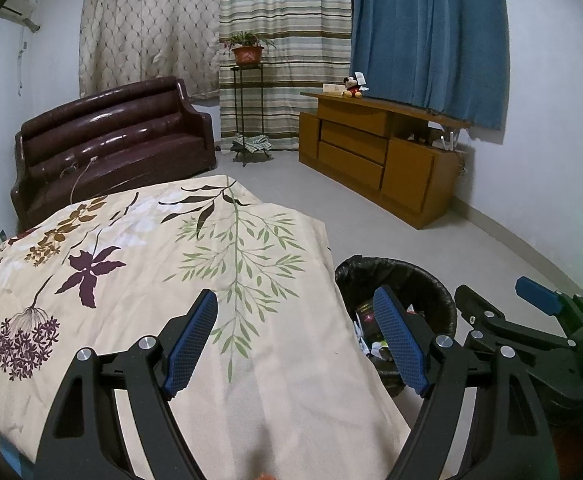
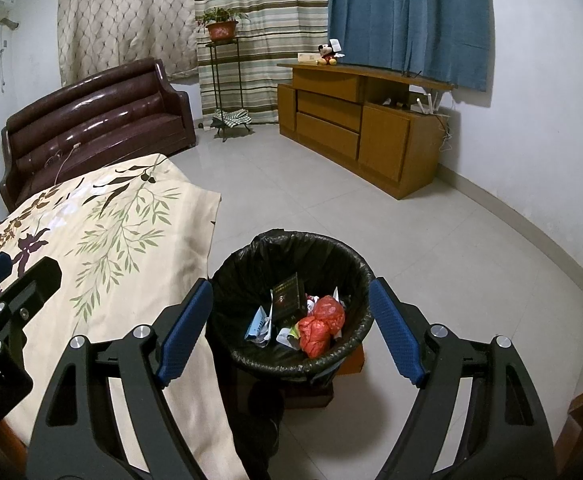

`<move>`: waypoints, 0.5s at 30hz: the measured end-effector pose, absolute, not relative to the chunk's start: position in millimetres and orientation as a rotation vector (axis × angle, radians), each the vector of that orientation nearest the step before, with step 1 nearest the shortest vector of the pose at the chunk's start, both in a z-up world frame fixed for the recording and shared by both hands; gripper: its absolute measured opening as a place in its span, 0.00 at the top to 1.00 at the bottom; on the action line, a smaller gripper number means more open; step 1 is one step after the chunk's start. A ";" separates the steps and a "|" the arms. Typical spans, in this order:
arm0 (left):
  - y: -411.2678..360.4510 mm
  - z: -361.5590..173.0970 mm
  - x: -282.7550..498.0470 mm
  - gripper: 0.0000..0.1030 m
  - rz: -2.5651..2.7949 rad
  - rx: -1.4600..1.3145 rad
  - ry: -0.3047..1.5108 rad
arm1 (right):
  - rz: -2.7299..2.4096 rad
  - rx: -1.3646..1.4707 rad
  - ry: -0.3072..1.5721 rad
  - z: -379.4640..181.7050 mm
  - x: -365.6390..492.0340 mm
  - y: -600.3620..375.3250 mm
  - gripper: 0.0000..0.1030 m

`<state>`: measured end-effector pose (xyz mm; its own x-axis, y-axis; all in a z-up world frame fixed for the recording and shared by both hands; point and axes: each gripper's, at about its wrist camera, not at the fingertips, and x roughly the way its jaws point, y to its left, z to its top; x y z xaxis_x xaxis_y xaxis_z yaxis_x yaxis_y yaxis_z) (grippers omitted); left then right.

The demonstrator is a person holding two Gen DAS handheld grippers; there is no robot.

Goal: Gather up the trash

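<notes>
Both my tongs are released and empty. My right tongs [image 2: 291, 320] hang directly above the lined bin [image 2: 291, 364]; my left tongs [image 1: 297, 344] hang over the bed [image 1: 131, 240], bin to their right.

Both wrist views face the far curtains. The left looks from above the bed [image 1: 171, 280], the trash bin [image 1: 419, 284] at its right; the right sits close over the bin [image 2: 251, 256]. Both share bed, bin and wooden cabinet [image 1: 371, 152].
</notes>
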<state>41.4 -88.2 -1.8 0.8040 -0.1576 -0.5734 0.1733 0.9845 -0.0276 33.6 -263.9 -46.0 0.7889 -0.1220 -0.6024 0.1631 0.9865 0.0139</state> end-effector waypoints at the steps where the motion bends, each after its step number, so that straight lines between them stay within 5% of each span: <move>1: -88.6 -2.1 41.4 0.24 -0.180 0.025 0.614 | -0.154 0.066 0.645 -45.8 33.4 -263.8 0.24; 15: -82.9 -3.9 42.2 0.21 -0.206 0.012 0.610 | -0.154 0.064 0.646 -45.7 32.8 -262.5 0.24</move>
<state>42.1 -82.9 -3.9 0.8000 -0.1884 -0.5697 0.1953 0.9795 -0.0497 32.8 -262.5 -45.7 0.7876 -0.1226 -0.6039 0.1625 0.9866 0.0116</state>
